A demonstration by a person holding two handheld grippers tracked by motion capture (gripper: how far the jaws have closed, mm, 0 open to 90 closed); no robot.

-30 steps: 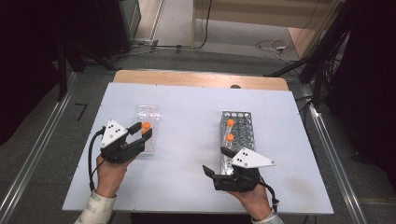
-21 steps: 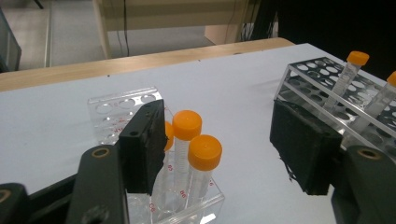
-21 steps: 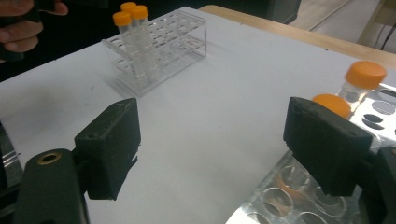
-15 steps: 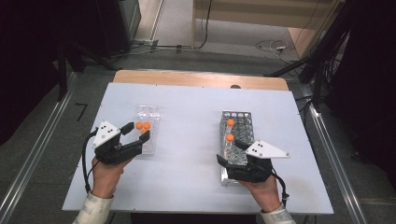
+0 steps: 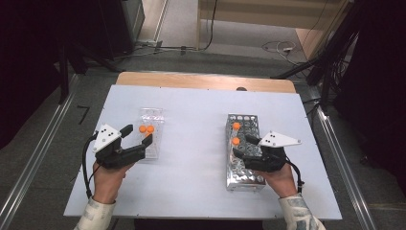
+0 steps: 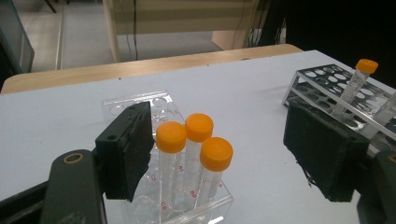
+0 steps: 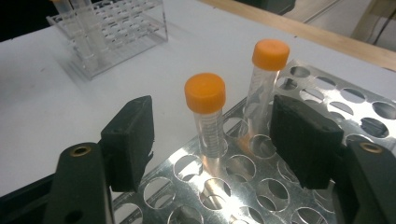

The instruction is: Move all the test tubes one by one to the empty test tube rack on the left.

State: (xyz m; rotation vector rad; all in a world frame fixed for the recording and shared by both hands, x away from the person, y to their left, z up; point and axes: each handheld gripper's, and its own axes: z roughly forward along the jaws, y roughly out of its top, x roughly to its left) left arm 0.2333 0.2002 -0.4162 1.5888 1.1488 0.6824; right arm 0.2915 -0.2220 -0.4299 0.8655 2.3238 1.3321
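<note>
Three orange-capped tubes [image 6: 198,128] stand in a clear plastic rack [image 5: 154,115] at the table's left. My left gripper [image 5: 137,134] sits at that rack's near end. Its jaws have just been opening, and the tubes stand between them, untouched by the pads [image 6: 128,149]. Two more orange-capped tubes [image 5: 235,141] stand in a metal rack [image 5: 244,175] on the right. My right gripper [image 5: 243,145] hovers over this rack. Its jaws have just been closing around the nearer tube [image 7: 205,95], with gaps on both sides. The second tube [image 7: 270,55] stands just beyond it.
The metal rack [image 7: 327,100] has many vacant holes, as does the clear rack [image 7: 116,28] behind its tubes. A wooden strip [image 5: 206,81] runs along the table's far edge. Bare white tabletop [image 5: 196,143] lies between the racks.
My left gripper's jaws have spread apart at the clear rack. My right gripper has moved right and forward over the metal rack, up to the nearer tube, and its jaws have narrowed.
</note>
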